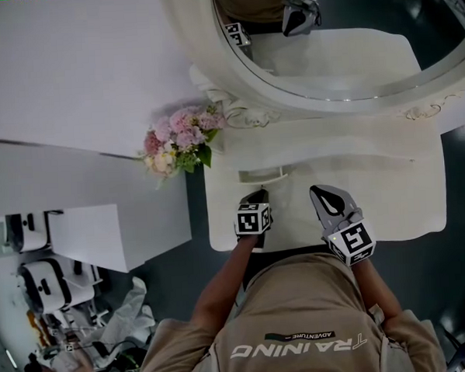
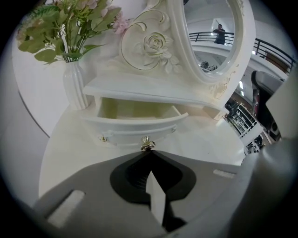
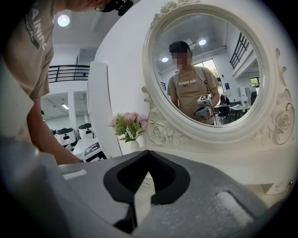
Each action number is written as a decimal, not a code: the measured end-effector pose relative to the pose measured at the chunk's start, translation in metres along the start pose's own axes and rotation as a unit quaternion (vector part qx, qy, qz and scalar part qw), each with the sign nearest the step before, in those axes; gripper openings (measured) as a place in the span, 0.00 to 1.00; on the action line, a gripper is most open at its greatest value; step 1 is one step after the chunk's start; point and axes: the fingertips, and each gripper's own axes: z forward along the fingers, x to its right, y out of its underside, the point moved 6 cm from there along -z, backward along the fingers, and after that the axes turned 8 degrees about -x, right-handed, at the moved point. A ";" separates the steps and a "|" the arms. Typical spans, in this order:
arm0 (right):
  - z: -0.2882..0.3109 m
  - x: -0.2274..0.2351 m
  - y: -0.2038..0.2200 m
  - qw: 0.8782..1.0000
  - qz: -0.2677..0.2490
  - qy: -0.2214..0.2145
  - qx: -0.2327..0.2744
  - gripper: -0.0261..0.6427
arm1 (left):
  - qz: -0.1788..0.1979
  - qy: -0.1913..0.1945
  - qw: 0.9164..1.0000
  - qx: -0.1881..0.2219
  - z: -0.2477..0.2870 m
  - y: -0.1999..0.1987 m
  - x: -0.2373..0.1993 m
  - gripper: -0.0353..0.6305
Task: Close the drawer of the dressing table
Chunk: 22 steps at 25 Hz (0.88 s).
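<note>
Drawer (image 2: 139, 122) of dressing table (image 1: 388, 189) open; left gripper (image 2: 148, 152), jaws pressed together, tips at drawer's knob (image 2: 147, 143); right gripper (image 1: 320, 191), likewise closed and empty, right of drawer.

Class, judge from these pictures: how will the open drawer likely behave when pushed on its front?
The drawer looks like stiff painted wood, so it should probably slide in whole rather than flex. What shows of its inside is empty, so it is likely light. A push away from the central knob might skew it.

Bare tabletop (image 1: 388, 189) near and right, free passage; open drawer (image 2: 139, 128) juts out ahead, vase (image 2: 74, 88) crowds far left, mirror (image 2: 209, 37) behind.
</note>
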 end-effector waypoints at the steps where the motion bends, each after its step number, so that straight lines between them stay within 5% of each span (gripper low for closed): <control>1: 0.000 0.000 0.000 1.000 0.001 0.000 0.000 0.04 | 0.001 0.001 1.000 -0.001 0.000 -0.001 0.000 0.08; 22: 0.009 0.005 0.002 1.000 0.010 0.002 -0.008 0.04 | -0.003 -0.002 1.000 0.003 0.006 -0.018 -0.009 0.08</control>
